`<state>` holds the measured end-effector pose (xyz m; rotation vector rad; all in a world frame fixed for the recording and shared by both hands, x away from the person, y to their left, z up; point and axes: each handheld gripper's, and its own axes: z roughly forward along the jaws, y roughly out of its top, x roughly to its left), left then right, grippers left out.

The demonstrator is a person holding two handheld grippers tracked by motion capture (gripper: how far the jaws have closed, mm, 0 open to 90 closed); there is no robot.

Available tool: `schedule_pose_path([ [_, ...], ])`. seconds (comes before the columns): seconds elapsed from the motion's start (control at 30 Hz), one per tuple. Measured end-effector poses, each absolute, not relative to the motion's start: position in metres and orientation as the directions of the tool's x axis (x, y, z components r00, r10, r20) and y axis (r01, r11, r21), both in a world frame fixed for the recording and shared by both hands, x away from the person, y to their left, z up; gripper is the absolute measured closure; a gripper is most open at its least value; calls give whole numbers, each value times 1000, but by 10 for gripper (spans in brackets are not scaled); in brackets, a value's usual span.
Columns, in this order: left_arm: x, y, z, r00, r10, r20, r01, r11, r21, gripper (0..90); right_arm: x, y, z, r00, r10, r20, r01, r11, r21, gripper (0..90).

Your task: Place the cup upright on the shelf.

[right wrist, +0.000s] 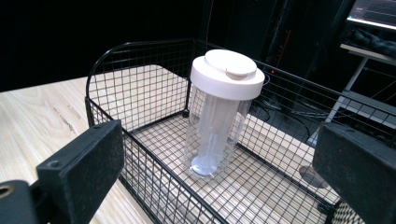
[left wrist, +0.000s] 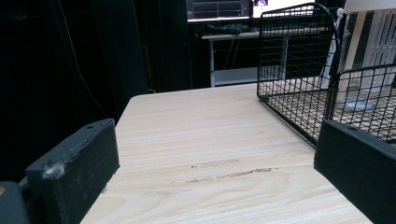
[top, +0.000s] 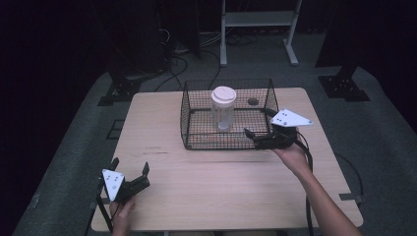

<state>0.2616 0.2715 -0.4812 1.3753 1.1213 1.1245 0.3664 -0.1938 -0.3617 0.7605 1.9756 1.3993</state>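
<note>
The pale wooden surface carried a black wire basket toward its far side. Inside the basket stood a clear tumbler with a white lid, upright. The right gripper hovered at the basket's near right corner, jaws wide apart and empty. The left gripper sat near the surface's front left corner, jaws likewise spread, holding nothing.

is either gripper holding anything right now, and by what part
Nothing is held. The right gripper is open at the wire basket's near right corner, apart from the bottle standing inside. The left gripper is open over bare table.
</note>
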Motion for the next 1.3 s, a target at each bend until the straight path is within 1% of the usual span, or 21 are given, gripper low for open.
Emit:
schedule_pose_path([
  [0.47,261,271,-481,139,988,70,64,-80,995,0,352,-202,-368,-656,740,-149,106,286,952,15],
  [0.9,261,271,-481,139,988,69,64,-79,995,0,340,-213,-380,-648,747,-148,127,297,946,15],
  [1.3,261,271,-481,138,988,72,63,-81,995,0,322,-225,-389,-642,756,-132,133,280,951,15],
])
